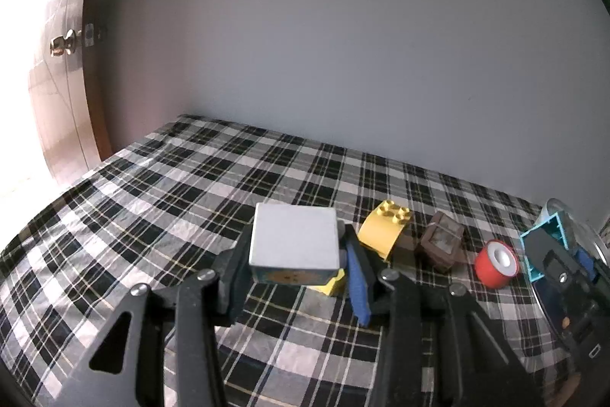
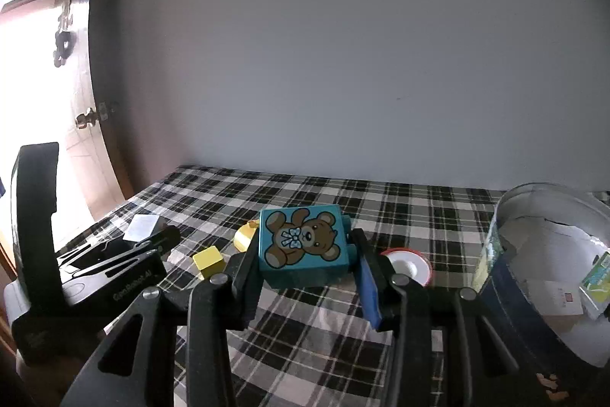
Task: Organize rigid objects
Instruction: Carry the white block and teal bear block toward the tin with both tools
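A plain pale wall (image 2: 343, 44) stands behind a table with a black and white checked cloth (image 1: 171, 185). A brown door (image 1: 65, 82) is at the left, and bright light washes out the space beside it.

The left gripper (image 1: 297, 266) pinches a box-shaped block (image 1: 295, 243). Its big pale face points up and a bit toward the camera; the front side is dark and its picture is hard to read. A small yellow cube (image 1: 331, 284) peeks out from under it, mostly hidden.

The right gripper (image 2: 305, 254) squeezes a teal block with a teddy bear (image 2: 303, 243). The bear face looks at the camera and is tilted a little. The block is lifted above the cloth.

On the cloth sit a yellow curved brick (image 1: 383, 229), a brown block (image 1: 442, 243) and a red roller (image 1: 495, 264). A round tin (image 2: 553, 273) at the right is cut off by the edge. The papers inside it are hard to make out.
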